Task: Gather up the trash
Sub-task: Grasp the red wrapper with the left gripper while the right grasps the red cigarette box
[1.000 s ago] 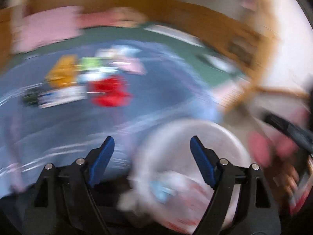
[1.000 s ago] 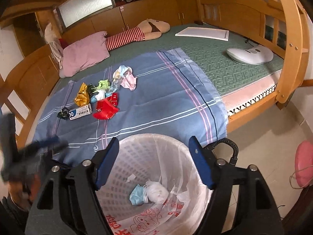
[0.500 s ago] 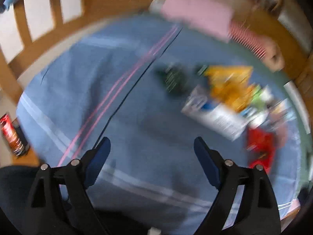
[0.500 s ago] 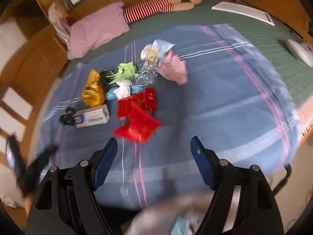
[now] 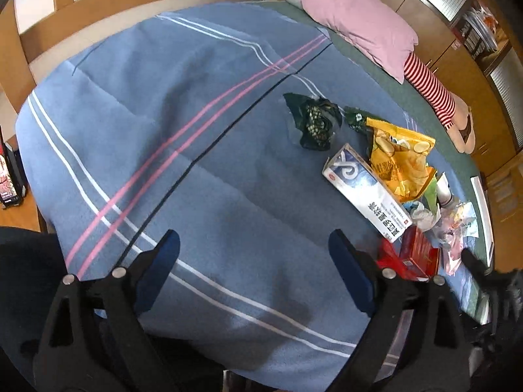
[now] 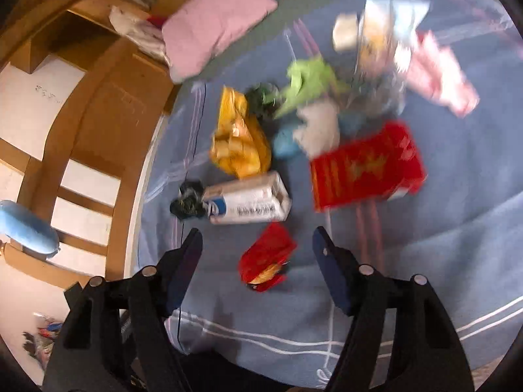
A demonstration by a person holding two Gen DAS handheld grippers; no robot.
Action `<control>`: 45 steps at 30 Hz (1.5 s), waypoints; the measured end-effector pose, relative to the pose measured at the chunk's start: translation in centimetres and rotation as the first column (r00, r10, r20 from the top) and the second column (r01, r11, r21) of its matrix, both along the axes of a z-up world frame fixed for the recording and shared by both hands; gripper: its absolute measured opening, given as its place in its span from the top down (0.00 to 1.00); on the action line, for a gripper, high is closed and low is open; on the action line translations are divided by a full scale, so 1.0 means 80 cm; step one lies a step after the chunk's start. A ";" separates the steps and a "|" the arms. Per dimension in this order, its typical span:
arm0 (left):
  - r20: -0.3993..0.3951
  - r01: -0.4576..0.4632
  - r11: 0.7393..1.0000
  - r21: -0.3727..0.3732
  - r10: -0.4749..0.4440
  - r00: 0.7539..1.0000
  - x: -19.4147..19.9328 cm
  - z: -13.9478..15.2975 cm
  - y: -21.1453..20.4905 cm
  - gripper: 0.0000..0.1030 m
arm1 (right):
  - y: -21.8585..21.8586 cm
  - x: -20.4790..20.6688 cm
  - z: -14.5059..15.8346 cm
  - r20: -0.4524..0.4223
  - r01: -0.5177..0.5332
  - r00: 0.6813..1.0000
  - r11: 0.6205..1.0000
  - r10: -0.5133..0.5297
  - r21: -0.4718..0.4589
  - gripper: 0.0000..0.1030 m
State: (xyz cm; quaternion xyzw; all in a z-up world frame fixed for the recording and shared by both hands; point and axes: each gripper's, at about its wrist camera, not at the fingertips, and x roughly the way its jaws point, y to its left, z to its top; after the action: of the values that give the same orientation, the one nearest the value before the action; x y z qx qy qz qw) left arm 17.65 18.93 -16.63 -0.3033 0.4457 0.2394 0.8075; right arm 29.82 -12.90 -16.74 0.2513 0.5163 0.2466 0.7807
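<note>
While the trash lies clustered on the blue blanket [image 5: 202, 150] spread over the bed, the right hand-held gripper [image 6: 256, 245], jaws closing but empty, lines up over a crumpled red wrapper [image 6: 266, 258]. The left hand-held gripper [image 5: 253, 245], widening over bare blanket, alone shows the dark green wrapper [image 5: 313, 124] clearly.

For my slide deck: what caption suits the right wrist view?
Right gripper, fingers closing, nothing held, lines up on a crumpled red wrapper on the blue blanket.

Black gripper frames, silver screws, blue fingers [image 5: 349, 271]
</note>
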 end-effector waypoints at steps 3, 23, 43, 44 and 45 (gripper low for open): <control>0.002 0.010 1.000 0.004 -0.010 1.000 -0.001 -0.001 -0.003 0.11 | -0.019 0.012 0.003 0.001 0.096 0.995 0.984 -0.097 -0.150 0.33; -0.032 0.045 0.999 -0.006 -0.046 0.998 0.011 -0.011 -0.012 0.09 | 0.011 0.095 -0.056 -0.071 0.078 0.991 0.928 -0.111 -0.363 0.64; -0.046 0.202 0.979 0.031 -0.200 0.979 0.029 -0.012 -0.046 0.09 | -0.106 -0.025 -0.005 -0.003 0.071 0.997 0.869 -0.083 -0.489 0.51; -0.048 0.229 0.973 0.032 -0.227 0.973 0.033 -0.012 -0.051 0.09 | -0.112 -0.032 -0.003 -0.018 0.090 0.994 0.890 -0.110 -0.448 0.48; -0.050 0.257 0.966 0.034 -0.255 0.966 0.040 -0.013 -0.058 0.09 | -0.117 -0.041 -0.002 -0.045 0.095 0.992 0.914 -0.122 -0.395 0.45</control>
State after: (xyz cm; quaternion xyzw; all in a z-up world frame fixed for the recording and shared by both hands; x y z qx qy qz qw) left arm 20.84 14.25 -17.67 -0.2214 0.4943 0.1489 0.8274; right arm 26.56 -22.25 -16.93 0.1266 0.5668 0.0858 0.8096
